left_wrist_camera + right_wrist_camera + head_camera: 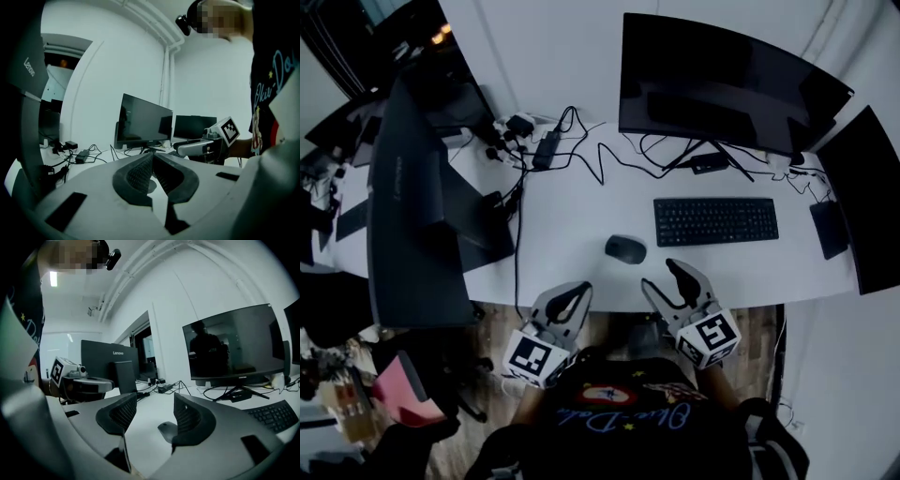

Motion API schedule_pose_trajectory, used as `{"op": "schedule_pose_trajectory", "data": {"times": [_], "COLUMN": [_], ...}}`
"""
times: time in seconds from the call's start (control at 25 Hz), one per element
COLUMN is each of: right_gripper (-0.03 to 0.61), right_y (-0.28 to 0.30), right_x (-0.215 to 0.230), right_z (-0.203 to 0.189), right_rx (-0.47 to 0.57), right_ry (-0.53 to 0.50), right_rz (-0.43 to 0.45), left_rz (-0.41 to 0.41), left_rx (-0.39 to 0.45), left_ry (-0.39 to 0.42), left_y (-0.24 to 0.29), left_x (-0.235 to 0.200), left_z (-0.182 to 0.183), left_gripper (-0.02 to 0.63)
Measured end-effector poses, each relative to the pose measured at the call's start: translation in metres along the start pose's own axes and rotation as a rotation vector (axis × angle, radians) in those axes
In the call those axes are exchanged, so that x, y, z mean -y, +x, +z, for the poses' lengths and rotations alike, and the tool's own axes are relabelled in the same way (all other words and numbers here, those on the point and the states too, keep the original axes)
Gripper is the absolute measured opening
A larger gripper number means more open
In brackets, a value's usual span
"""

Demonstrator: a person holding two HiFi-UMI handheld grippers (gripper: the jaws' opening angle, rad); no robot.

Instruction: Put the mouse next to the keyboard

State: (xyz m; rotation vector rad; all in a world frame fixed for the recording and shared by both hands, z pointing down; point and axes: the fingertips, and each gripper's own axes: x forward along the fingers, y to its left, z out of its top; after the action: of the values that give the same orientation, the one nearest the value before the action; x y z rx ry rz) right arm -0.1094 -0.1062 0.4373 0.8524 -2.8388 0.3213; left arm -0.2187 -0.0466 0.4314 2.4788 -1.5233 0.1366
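Jaws, right gripper (155, 400): apart, with nothing pressed between the pads. The mouse (167, 430) lies on the desk beyond the gap, partly hidden behind the right-hand jaw.
Jaws, left gripper (152, 158): tips brought together, with nothing between them.
Mouse: dark, and sits on the white desk (572, 234). It is left of the keyboard (715, 221) and a little nearer the front edge, near the keyboard's lower-left corner but apart from it. It is just ahead of the right gripper and untouched.
Right gripper, place: over the desk's front edge, below the gap between mouse and keyboard.
Left gripper, place: at the front edge too, left of the mouse and apart from it, pointing toward the desk.
Keyboard: black, and lies flat in front of the curved monitor (722, 80), roughly parallel to the front edge.
Other screens: a second dark screen (872, 197) stands at the far right. A third monitor (408, 206) at the left shows its back.
Cables (581, 155): loop over the back of the desk between the left monitor and the curved monitor's stand, with a black power brick (547, 148) among them.
Person: a dark printed shirt (628, 422) fills the bottom of the head view between the two grippers.
Floor (497, 323): wooden boards show under the desk edge.
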Motion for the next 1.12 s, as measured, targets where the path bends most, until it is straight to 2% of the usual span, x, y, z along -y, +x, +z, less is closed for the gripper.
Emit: {"op": "schedule_pose_trajectory", "data": {"times": [0.2, 0.48, 0.68, 1.12], "right_gripper": [0.225, 0.233, 0.238, 0.249], "right_y": [0.022, 0.043, 0.055, 0.095], "right_x": [0.020, 0.042, 0.046, 0.038], "right_z": [-0.009, -0.037, -0.051, -0.095], "right_rx": [-0.056, -0.189, -0.232, -0.351], "right_ry": [-0.029, -0.051, -0.064, -0.112], "right_rz": [0.131, 0.258, 0.351, 0.404], "left_rz": [0.114, 0.249, 0.342, 0.391], "left_rx": [0.013, 0.016, 0.019, -0.020], "left_ry": [-0.035, -0.045, -0.057, -0.080], "left_y": [0.015, 0.038, 0.046, 0.039], "left_x": [-0.005, -0.007, -0.009, -0.023], "left_z": [-0.002, 0.003, 0.001, -0.005], "left_gripper": [0.005, 0.005, 0.005, 0.005]}}
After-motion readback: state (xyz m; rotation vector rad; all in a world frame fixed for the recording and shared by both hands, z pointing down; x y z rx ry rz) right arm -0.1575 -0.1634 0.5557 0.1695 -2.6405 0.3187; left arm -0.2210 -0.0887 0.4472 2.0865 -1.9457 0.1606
